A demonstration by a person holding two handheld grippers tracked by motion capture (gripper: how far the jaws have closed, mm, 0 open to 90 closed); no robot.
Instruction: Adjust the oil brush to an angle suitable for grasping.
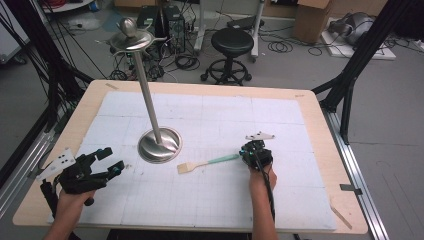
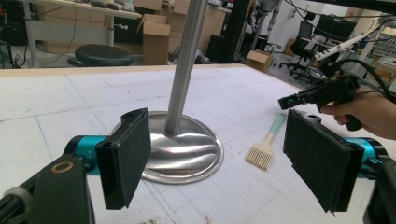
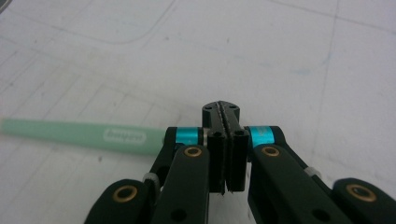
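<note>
**Right jaws pressed together beside the brush handle**

The right gripper (image 1: 256, 150) was clenched, jaws meeting pad to pad with nothing visible between them, at the end of the green-handled brush (image 1: 207, 163), which lay flat on the white mat (image 1: 280, 120). The left gripper (image 1: 104, 164) stood wide open, empty, facing the steel stand (image 1: 159, 144).

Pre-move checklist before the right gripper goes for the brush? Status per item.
1. Right gripper jaws opened for the grasp: not ok, shut with pads meeting.
2. Green-handled brush with pale bristles lying flat on the white gridded mat: ok.
3. Handle end beside the right gripper: ok.
4. Left gripper open, empty, apart from the brush: ok.
5. Polished steel pole stand with round base upright, not touching the brush: ok.
</note>
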